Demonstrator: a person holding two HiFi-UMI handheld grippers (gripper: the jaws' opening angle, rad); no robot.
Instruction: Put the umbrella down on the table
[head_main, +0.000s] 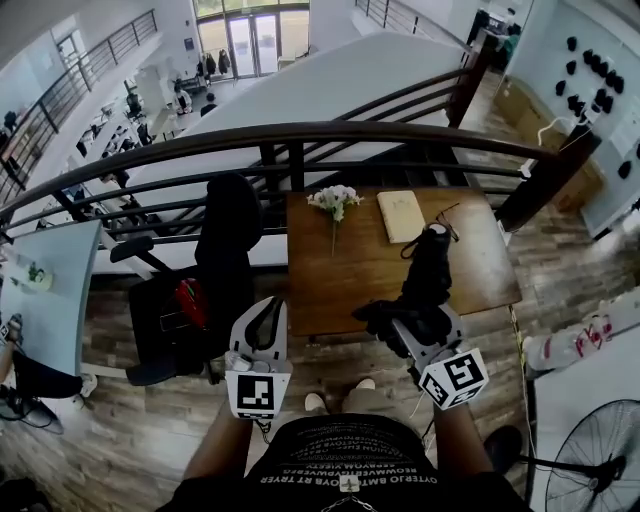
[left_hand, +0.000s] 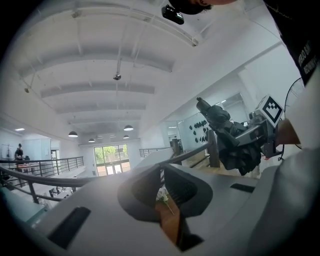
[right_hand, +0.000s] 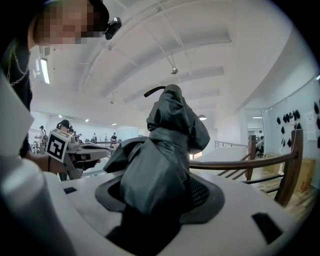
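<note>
Nearest the person, the right gripper (head_main: 412, 325) has its jaws clamped round the bunched cloth of the folded black umbrella (head_main: 426, 272), and its own view shows the fabric filling the whole gap between them. The left gripper (head_main: 262, 328) hangs level beside it with its jaws apart and nothing between them, just short of the table's near edge and left of the umbrella. So the right hand alone carries the load and the left is not needed. The umbrella's long axis runs straight away from the person. It crosses the near edge of the table (head_main: 350, 280) and reaches over the right half toward the far edge, lying close to level. From above I cannot tell whether its far end touches the wood; it looks to be held just clear. The table is therefore below and ahead of the grip, and the likely move is down. Beyond the tip, a book (head_main: 400, 215) and flowers (head_main: 335, 200) lie by the far edge.
</note>
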